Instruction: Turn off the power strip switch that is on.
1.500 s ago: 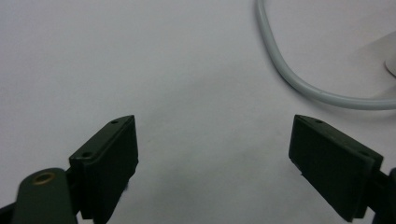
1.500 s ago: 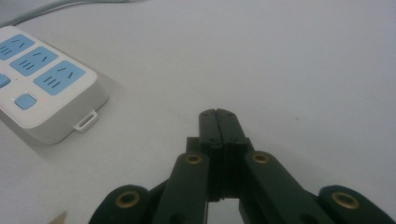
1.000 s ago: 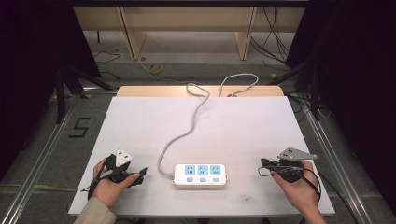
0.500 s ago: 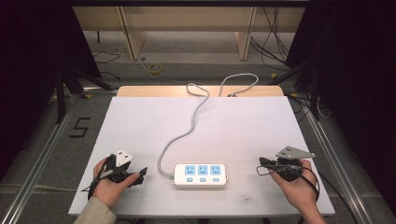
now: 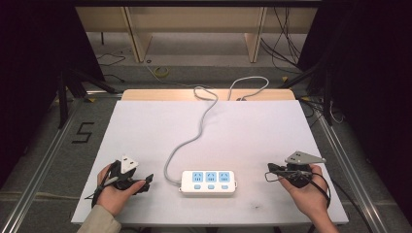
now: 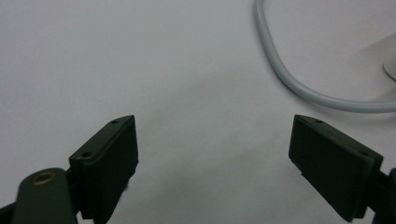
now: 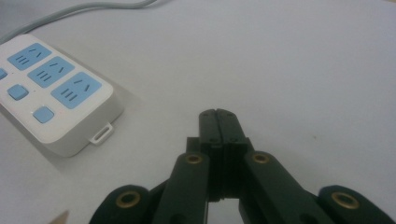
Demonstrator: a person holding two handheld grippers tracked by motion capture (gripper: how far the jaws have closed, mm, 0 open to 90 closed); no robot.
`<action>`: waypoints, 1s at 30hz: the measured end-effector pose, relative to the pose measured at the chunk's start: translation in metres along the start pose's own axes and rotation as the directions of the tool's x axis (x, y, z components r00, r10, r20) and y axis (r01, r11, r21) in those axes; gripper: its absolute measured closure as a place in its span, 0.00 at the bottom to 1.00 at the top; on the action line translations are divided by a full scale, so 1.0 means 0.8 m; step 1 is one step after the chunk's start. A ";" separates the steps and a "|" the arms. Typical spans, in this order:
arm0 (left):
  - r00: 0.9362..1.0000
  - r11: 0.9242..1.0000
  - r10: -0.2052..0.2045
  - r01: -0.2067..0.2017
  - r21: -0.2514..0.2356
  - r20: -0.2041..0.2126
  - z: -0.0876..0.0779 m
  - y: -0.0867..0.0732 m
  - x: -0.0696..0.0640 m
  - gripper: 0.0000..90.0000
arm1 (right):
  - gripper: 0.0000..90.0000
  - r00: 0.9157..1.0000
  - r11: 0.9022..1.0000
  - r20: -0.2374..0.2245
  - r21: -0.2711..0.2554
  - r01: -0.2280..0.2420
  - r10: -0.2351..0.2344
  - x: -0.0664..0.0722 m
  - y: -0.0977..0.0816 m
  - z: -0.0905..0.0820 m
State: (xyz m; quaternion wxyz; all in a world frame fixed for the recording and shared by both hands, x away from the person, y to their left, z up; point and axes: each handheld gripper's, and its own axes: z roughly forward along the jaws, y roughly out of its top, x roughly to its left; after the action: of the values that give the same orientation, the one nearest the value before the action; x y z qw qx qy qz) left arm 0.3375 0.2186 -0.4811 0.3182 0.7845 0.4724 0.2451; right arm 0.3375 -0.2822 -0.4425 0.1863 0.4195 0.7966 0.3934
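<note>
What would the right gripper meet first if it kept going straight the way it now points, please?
Probably the power strip. In the high view the right gripper, shut and empty, points across the table toward the strip's near end, with bare surface between. In its own view the strip sits off to the side, so it might pass just beside it.

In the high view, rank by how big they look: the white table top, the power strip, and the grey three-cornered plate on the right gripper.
Largest to smallest:
1. White table top, by far the largest.
2. Power strip, a small block near the front edge.
3. Grey plate atop the right gripper, somewhat smaller than the strip.
</note>
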 end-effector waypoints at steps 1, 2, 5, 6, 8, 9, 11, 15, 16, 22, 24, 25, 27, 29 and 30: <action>1.000 1.000 0.000 0.000 0.000 0.000 0.000 0.000 0.000 0.17 | 1.00 1.000 1.000 -0.001 0.001 0.005 -0.005 0.001 0.001 0.001; 1.000 1.000 0.001 -0.001 0.000 0.000 0.000 0.000 0.000 0.17 | 1.00 1.000 1.000 -0.003 0.002 0.007 -0.007 0.001 0.001 0.001; 1.000 1.000 0.001 -0.001 0.000 0.000 0.000 0.000 0.000 0.17 | 1.00 1.000 1.000 -0.005 0.003 0.007 -0.007 0.002 0.002 0.001; 1.000 1.000 0.001 -0.001 0.000 0.000 0.000 0.000 0.000 0.17 | 1.00 1.000 1.000 -0.005 0.003 0.007 -0.007 0.002 0.002 0.001; 1.000 1.000 0.002 -0.002 0.000 0.000 0.000 0.000 0.000 0.17 | 1.00 1.000 1.000 -0.005 0.004 0.008 -0.008 0.002 0.003 0.002; 1.000 1.000 0.003 -0.003 0.000 0.000 0.000 0.000 0.000 0.17 | 1.00 1.000 1.000 -0.006 0.005 0.009 -0.009 0.003 0.003 0.002; 1.000 1.000 0.003 -0.003 0.000 0.000 0.000 0.000 0.000 0.17 | 1.00 1.000 1.000 -0.007 0.004 0.010 -0.010 0.003 0.003 0.002; 1.000 1.000 0.003 -0.003 0.000 0.000 0.000 0.000 0.000 0.17 | 1.00 1.000 1.000 -0.010 0.008 0.012 -0.012 0.004 0.005 0.002; 1.000 1.000 0.003 -0.003 0.000 0.000 0.000 0.000 0.000 0.17 | 1.00 1.000 1.000 -0.009 0.009 0.013 -0.013 0.004 0.005 0.003; 1.000 1.000 0.003 -0.003 -0.001 0.000 0.000 0.000 -0.001 0.17 | 1.00 1.000 1.000 -0.014 0.010 0.014 -0.014 0.006 0.007 0.004; 1.000 1.000 0.003 -0.003 -0.001 0.000 0.000 0.000 -0.001 0.17 | 1.00 1.000 1.000 -0.014 0.011 0.017 -0.017 0.007 0.008 0.004; 1.000 1.000 0.004 -0.004 -0.002 -0.001 0.000 0.000 -0.001 0.17 | 1.00 1.000 1.000 -0.017 0.009 0.020 -0.020 0.007 0.009 0.004; 1.000 1.000 0.004 -0.004 -0.002 0.000 0.000 0.000 -0.001 0.17 | 1.00 1.000 1.000 -0.018 0.009 0.021 -0.021 0.008 0.010 0.005; 1.000 1.000 0.004 -0.004 -0.001 0.000 0.000 0.000 -0.001 0.17 | 1.00 1.000 1.000 -0.020 0.009 0.023 -0.023 0.009 0.011 0.005; 1.000 1.000 0.003 -0.003 -0.002 -0.001 0.000 0.000 -0.001 0.17 | 1.00 1.000 1.000 -0.020 0.009 0.023 -0.023 0.009 0.011 0.005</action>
State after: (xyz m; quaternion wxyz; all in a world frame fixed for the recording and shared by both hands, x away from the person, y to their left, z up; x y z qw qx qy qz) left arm 0.3375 0.2179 -0.4810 0.3185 0.7848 0.4711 0.2462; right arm 0.3405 -0.2711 -0.4377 0.1809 0.4073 0.8051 0.3915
